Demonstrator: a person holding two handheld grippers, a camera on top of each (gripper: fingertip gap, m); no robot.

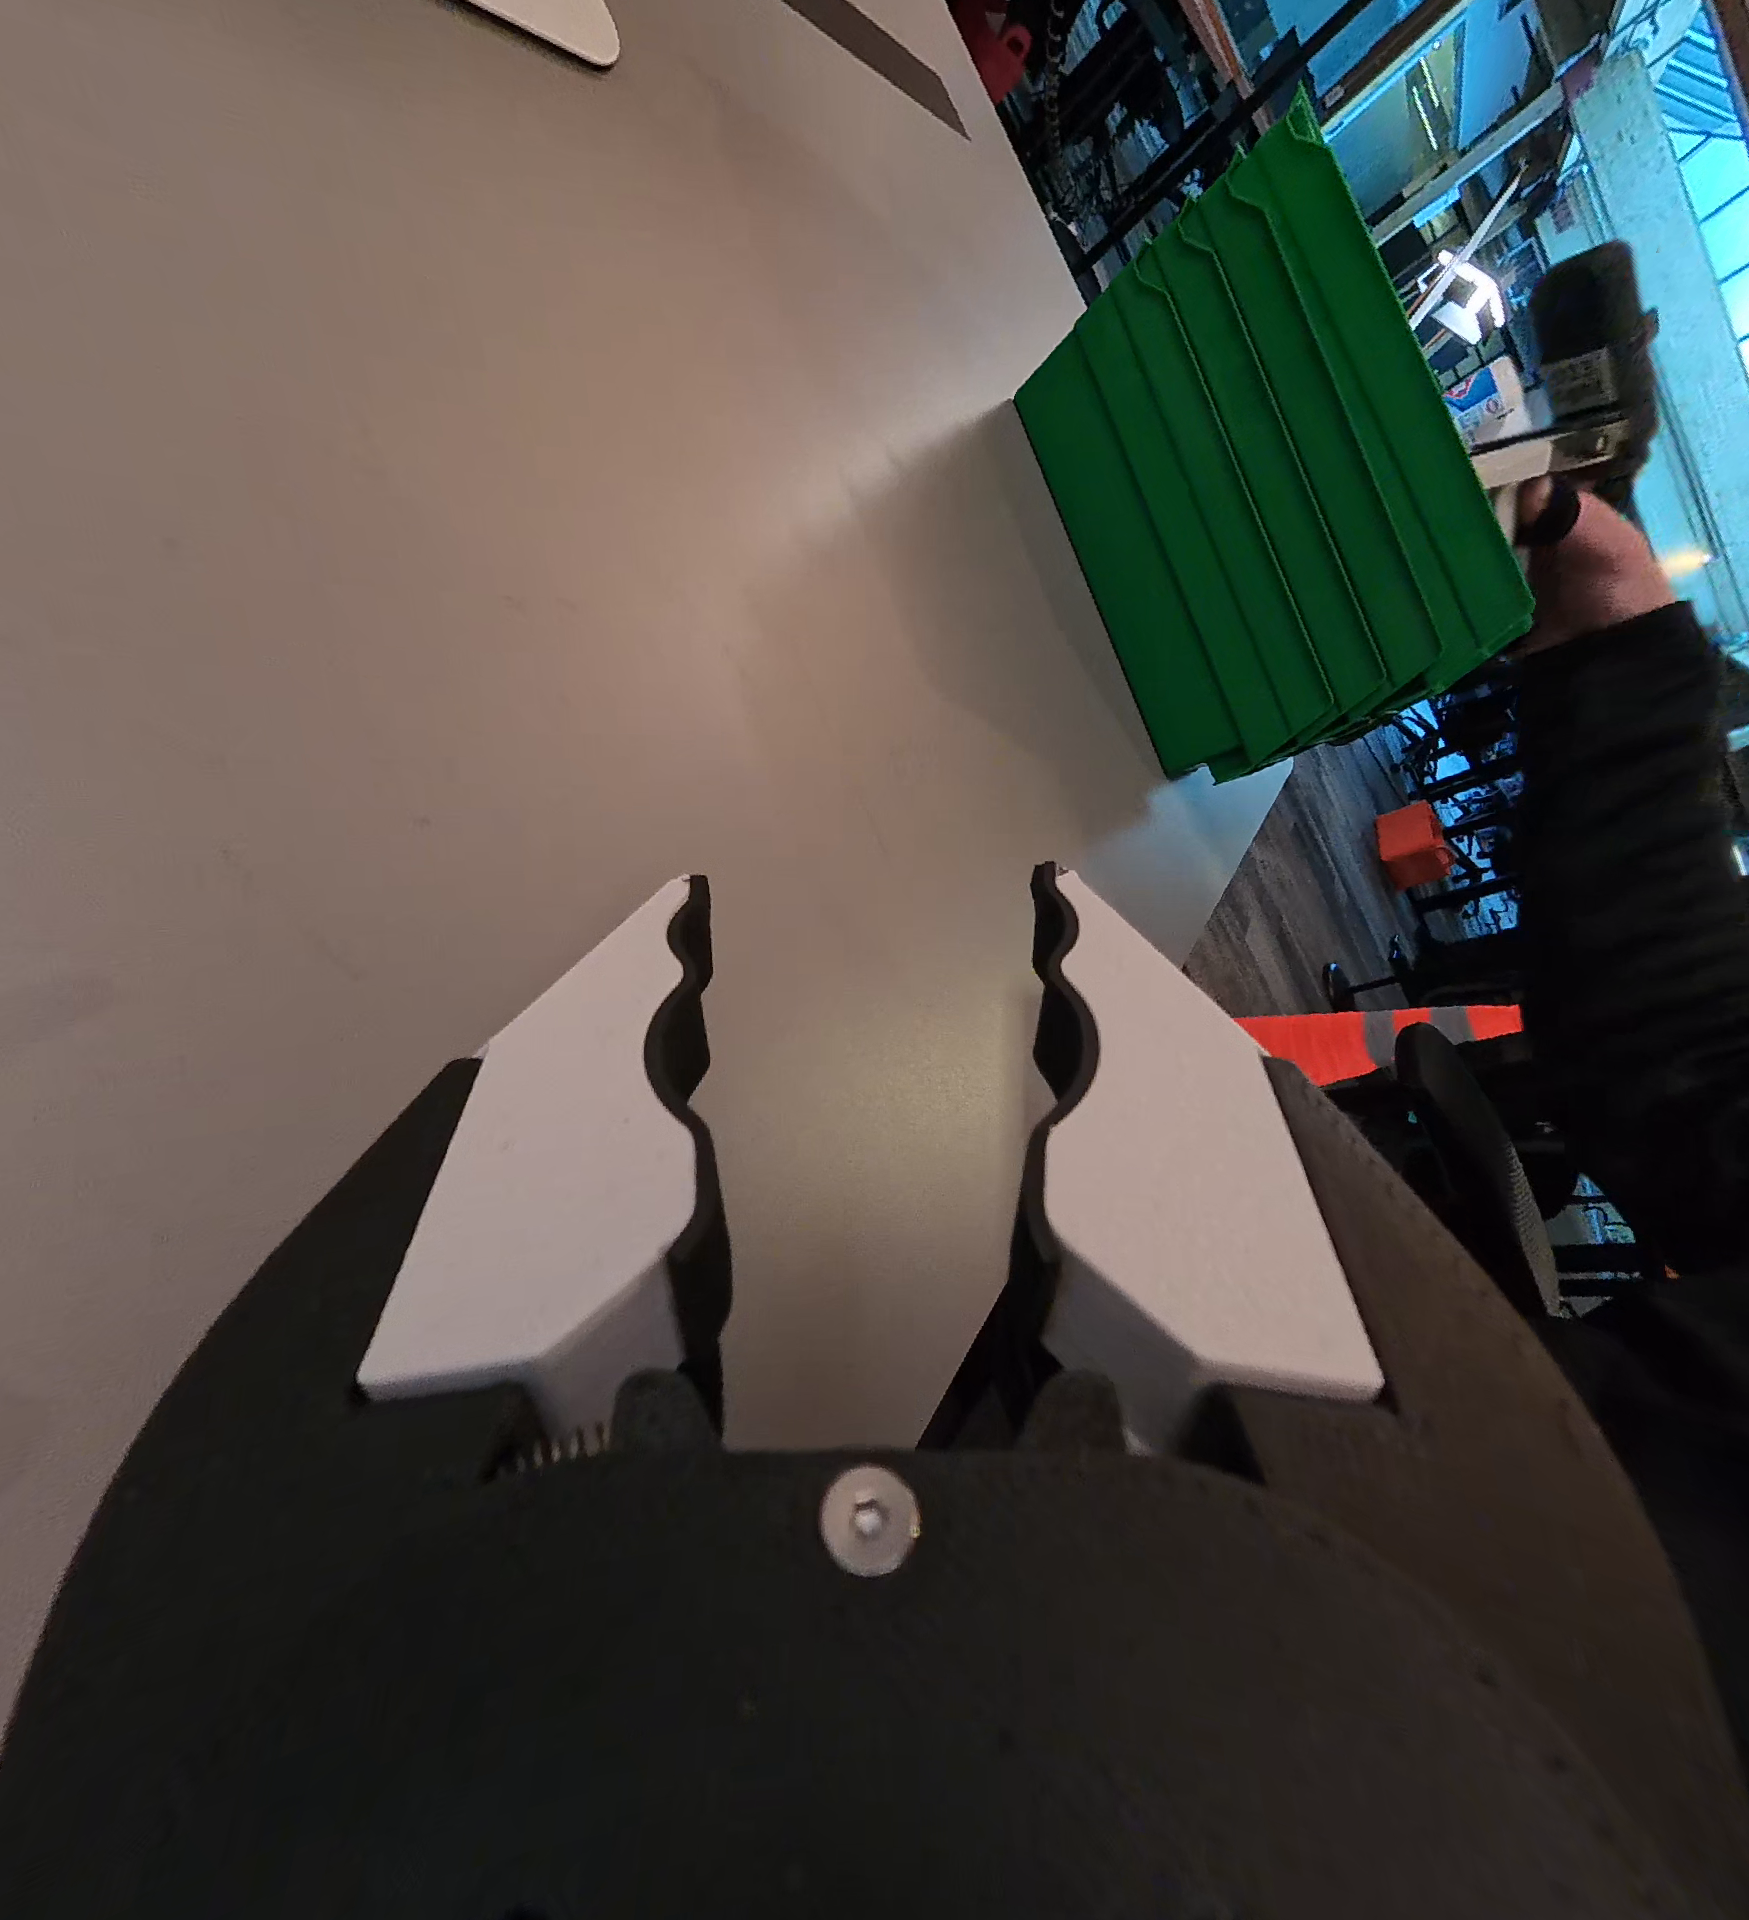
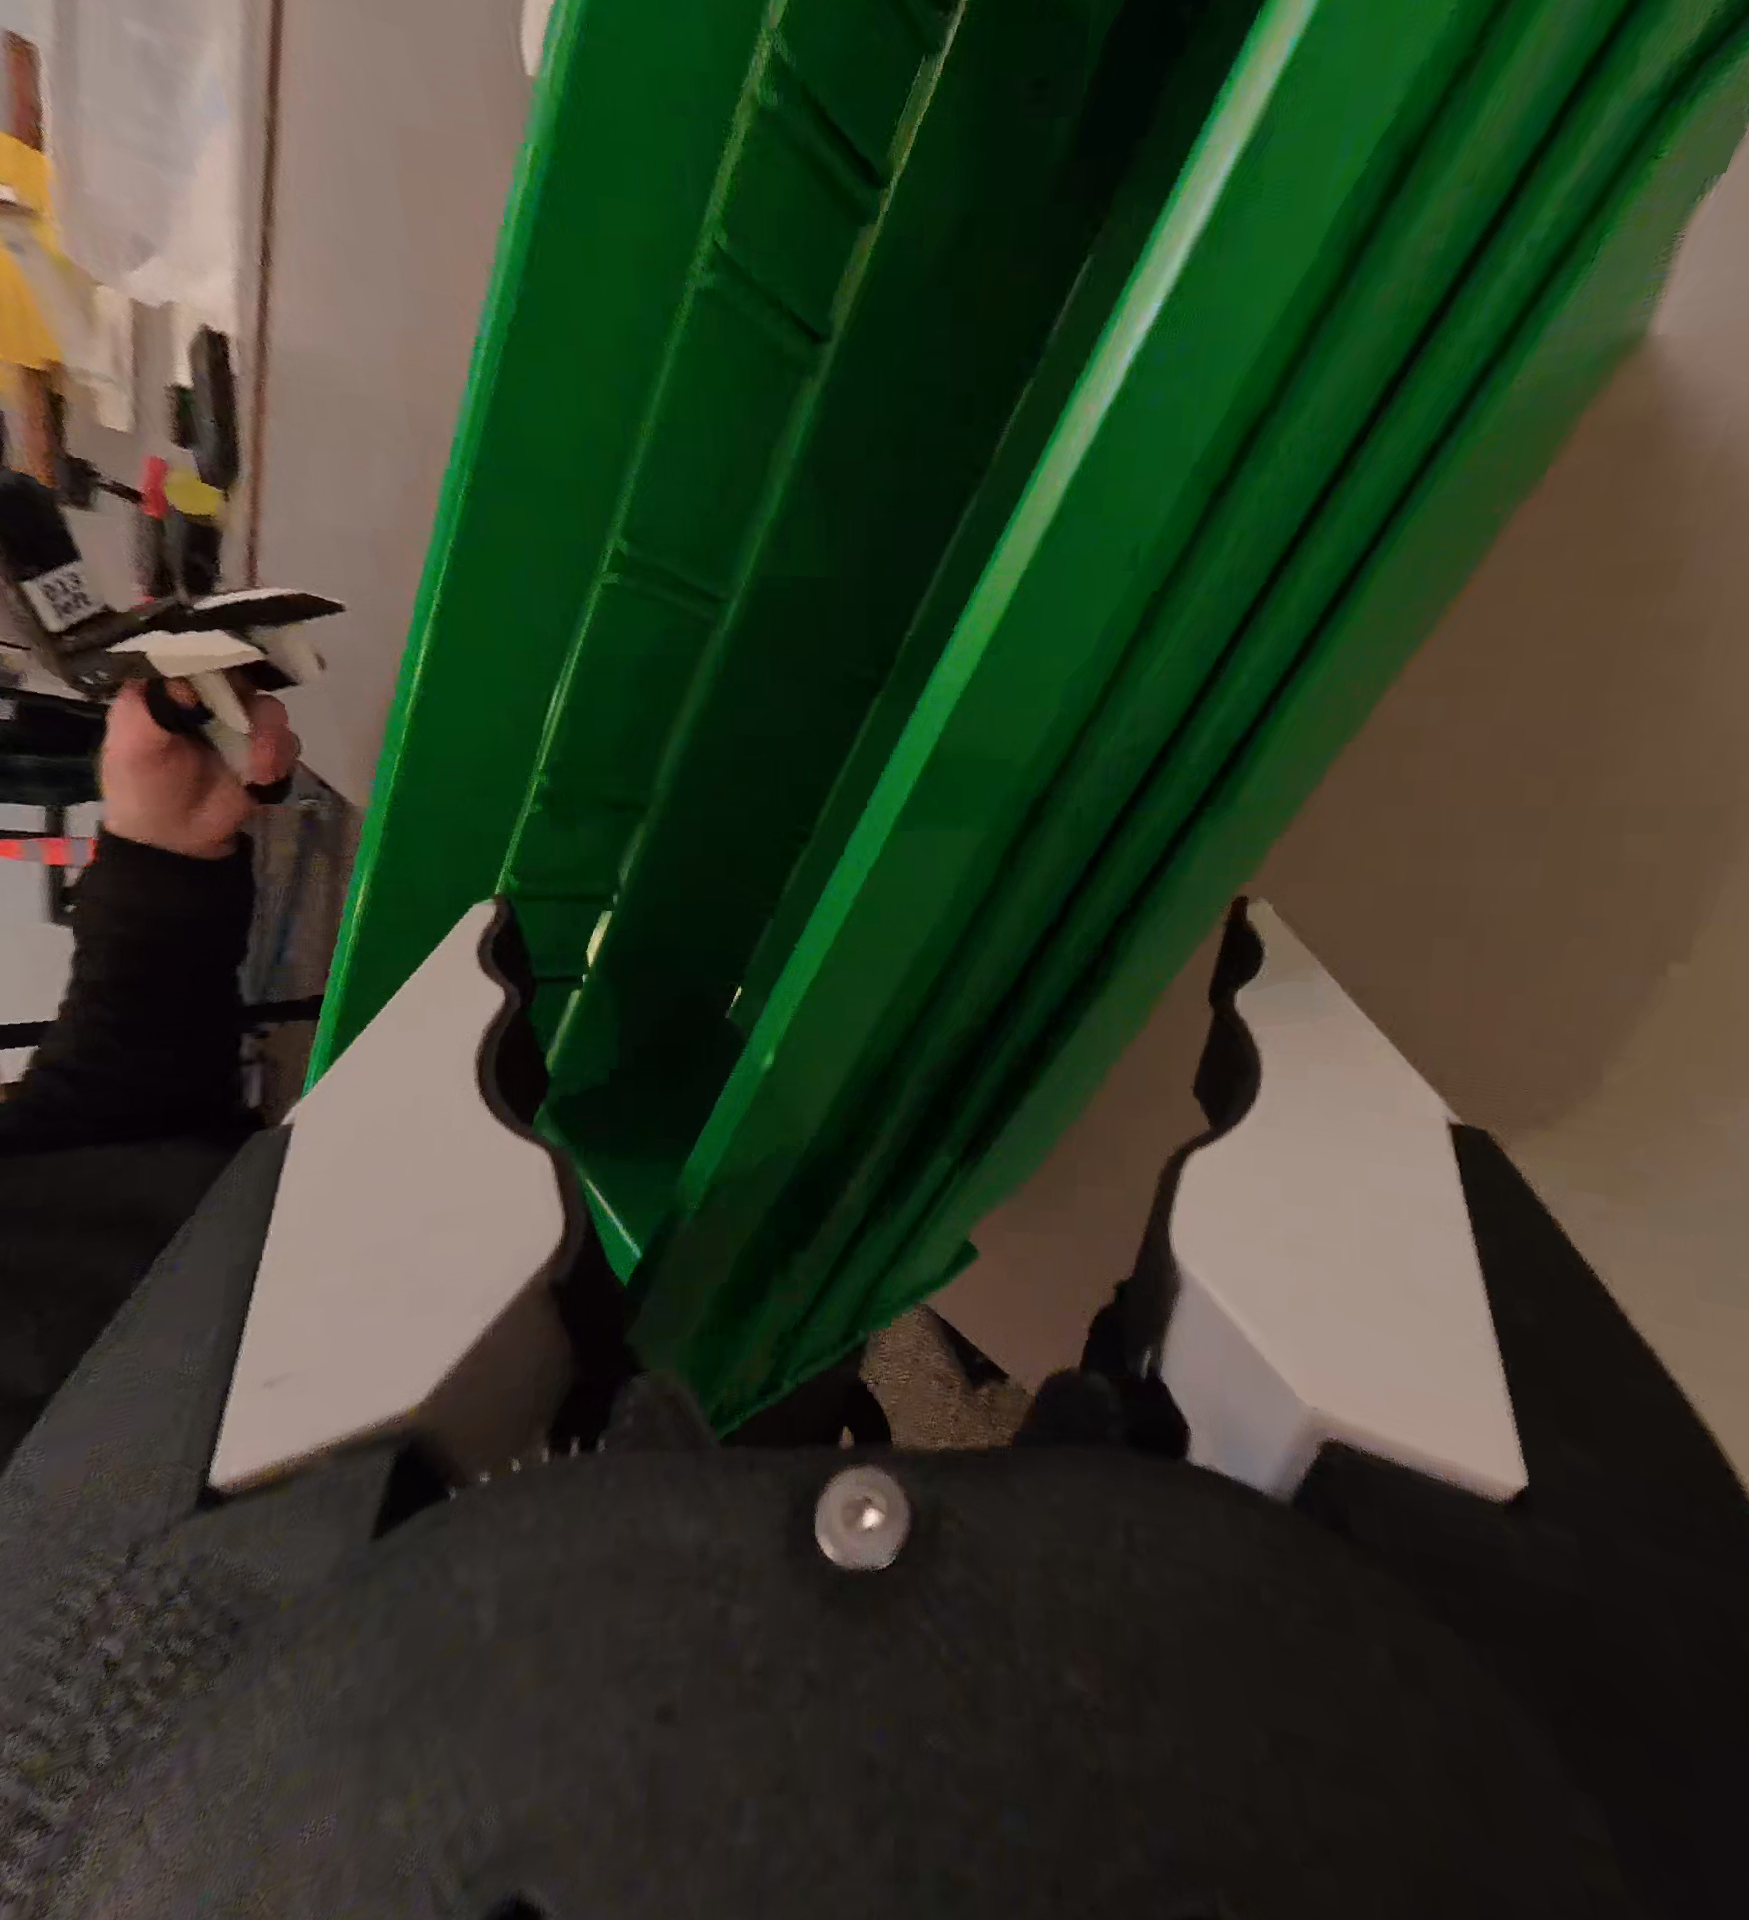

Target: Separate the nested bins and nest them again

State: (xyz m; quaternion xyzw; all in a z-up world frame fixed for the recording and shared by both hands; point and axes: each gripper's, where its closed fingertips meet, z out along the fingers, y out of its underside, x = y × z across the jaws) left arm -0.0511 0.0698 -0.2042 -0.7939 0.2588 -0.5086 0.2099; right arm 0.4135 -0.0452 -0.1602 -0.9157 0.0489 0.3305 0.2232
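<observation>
I am seeing the green bins (image 1: 1265, 457) sitting fully nested on the desk (image 1: 434, 520), my right gripper (image 2: 870, 925) gaping wide around their rim, my left gripper (image 1: 870, 883) idling half-open and empty, so separating is not yet begun.

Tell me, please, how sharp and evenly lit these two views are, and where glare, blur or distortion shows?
Left wrist view: sharp; the green bins cast a soft shadow on the table, windows behind glow blue, and the wide-angle lens bends the table edge. Right wrist view: the bins are motion-blurred, with a bright glare streak along one wall; the right tongs look softer.
</observation>
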